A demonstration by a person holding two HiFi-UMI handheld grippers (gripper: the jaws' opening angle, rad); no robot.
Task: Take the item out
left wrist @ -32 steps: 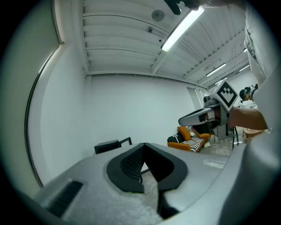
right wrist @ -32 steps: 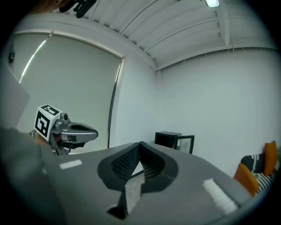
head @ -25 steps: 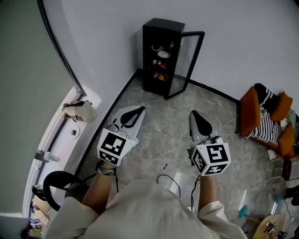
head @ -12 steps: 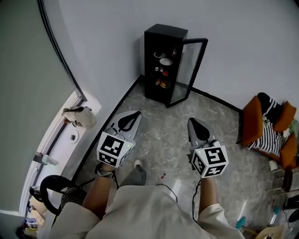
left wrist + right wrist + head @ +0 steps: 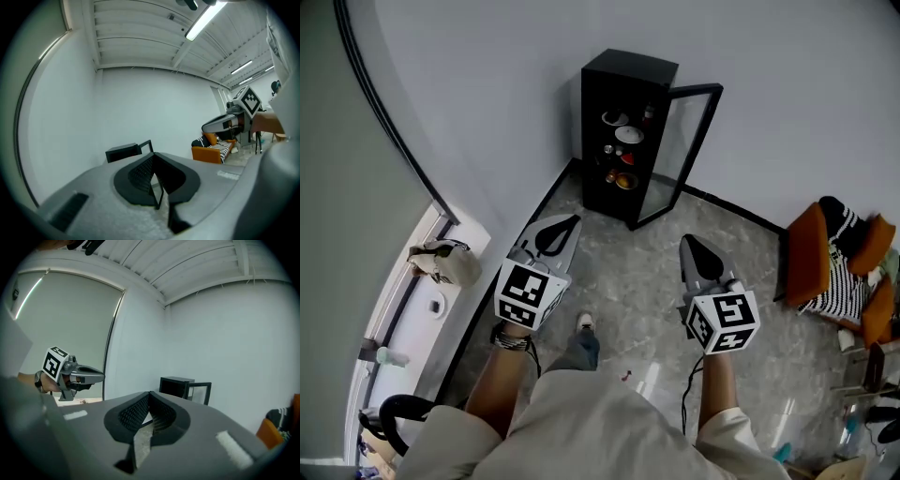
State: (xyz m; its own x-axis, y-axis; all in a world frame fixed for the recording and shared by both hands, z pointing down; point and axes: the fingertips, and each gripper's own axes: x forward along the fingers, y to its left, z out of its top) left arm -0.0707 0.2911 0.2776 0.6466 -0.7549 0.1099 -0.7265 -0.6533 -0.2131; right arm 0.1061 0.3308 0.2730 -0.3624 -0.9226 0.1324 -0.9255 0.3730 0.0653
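Observation:
A black cabinet [image 5: 623,122] stands against the white wall with its glass door [image 5: 682,150] swung open to the right. Its shelves hold small dishes: a white bowl [image 5: 628,134], a red item [image 5: 625,157] and an orange bowl [image 5: 624,180]. My left gripper [image 5: 571,220] and right gripper [image 5: 686,243] hover side by side over the floor, well short of the cabinet, both shut and holding nothing. The cabinet [image 5: 123,151] shows just beyond the left gripper [image 5: 153,154]. In the right gripper view the cabinet [image 5: 177,385] sits past the right gripper [image 5: 149,393].
An orange chair [image 5: 825,258] with striped cloth stands at the right. A window ledge [image 5: 422,309] with a bag [image 5: 441,262] runs along the left wall. A shoe [image 5: 584,323] shows on the grey marbled floor [image 5: 628,272].
The cabinet has shifted a little in the view as the person steps forward. A foot has come into sight below. Both grippers keep their pose and stay shut.

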